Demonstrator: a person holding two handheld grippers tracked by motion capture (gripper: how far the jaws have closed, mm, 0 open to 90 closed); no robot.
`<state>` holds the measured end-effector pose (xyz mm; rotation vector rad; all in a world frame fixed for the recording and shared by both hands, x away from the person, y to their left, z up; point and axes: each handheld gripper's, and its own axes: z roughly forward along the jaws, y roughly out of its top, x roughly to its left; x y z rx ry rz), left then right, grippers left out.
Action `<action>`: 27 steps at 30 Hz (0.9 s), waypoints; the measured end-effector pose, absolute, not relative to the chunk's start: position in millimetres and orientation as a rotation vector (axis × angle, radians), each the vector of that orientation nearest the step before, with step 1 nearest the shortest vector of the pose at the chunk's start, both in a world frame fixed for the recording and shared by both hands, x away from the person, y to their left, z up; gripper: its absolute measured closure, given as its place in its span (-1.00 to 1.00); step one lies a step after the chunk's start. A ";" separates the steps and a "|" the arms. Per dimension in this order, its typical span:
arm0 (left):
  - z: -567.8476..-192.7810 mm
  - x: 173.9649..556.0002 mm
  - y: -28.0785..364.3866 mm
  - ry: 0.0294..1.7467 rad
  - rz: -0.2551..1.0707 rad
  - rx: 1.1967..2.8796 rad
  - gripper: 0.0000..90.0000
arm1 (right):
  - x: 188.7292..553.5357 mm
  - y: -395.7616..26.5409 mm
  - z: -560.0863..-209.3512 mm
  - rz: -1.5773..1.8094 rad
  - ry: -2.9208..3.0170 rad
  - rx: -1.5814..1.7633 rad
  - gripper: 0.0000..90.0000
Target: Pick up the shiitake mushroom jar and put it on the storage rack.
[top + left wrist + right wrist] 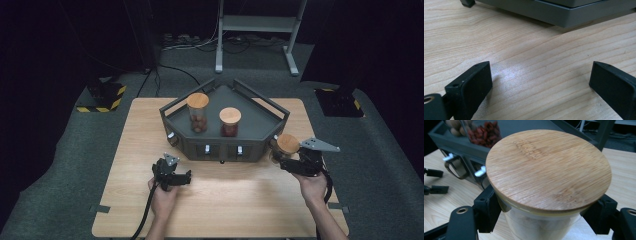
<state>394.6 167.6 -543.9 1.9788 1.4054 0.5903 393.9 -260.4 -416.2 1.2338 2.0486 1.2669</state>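
From the high view, the right gripper (284, 159) sits at the right front corner of the dark tray (272, 107), clamped on a glass jar (287, 146) with a bamboo lid. 2 more lidded jars stand inside the tray, a tall one (198, 113) at left and a shorter one (230, 122) beside it. The left gripper (181, 177) rests low over the wooden table (240, 200), in front of the tray.

In the left gripper view its jaws stand wide apart with bare table (536, 62) between them, and the tray's base (564, 15) lies ahead.

In the right gripper view both jaws press the jar's glass wall (534, 227) just under the lid (549, 170); the tray (524, 127) lies behind
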 end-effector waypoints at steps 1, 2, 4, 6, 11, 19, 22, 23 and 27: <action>-543.9 394.6 167.6 1.405 0.590 1.979 -0.90 | 394.5 -259.4 -413.9 1.269 2.052 1.233 -0.44; -543.9 394.6 167.6 1.405 0.590 1.979 -0.90 | 395.1 -257.9 -410.9 1.270 2.058 1.231 -0.44; -543.9 394.7 167.6 1.405 0.590 1.979 -0.90 | 395.5 -255.5 -407.0 1.266 2.067 1.220 -0.44; -543.9 394.7 167.6 1.405 0.590 1.979 -0.90 | 396.4 -253.0 -403.4 1.257 2.077 1.203 -0.44; -543.9 394.7 167.7 1.405 0.590 1.979 -0.90 | 398.5 -247.6 -395.6 1.243 2.089 1.182 -0.44; -543.9 394.7 167.8 1.404 0.589 1.979 -0.90 | 402.1 -249.6 -383.8 1.254 2.088 1.190 -0.44; -543.8 395.3 168.0 1.403 0.592 1.980 -0.90 | 404.7 -252.2 -379.4 1.257 2.086 1.204 -0.44; -543.8 395.3 167.9 1.404 0.593 1.980 -0.90 | 405.5 -252.8 -378.0 1.261 2.086 1.210 -0.44; -543.8 395.7 167.9 1.406 0.592 1.980 -0.90 | 409.7 -252.7 -373.4 1.254 2.091 1.223 -0.44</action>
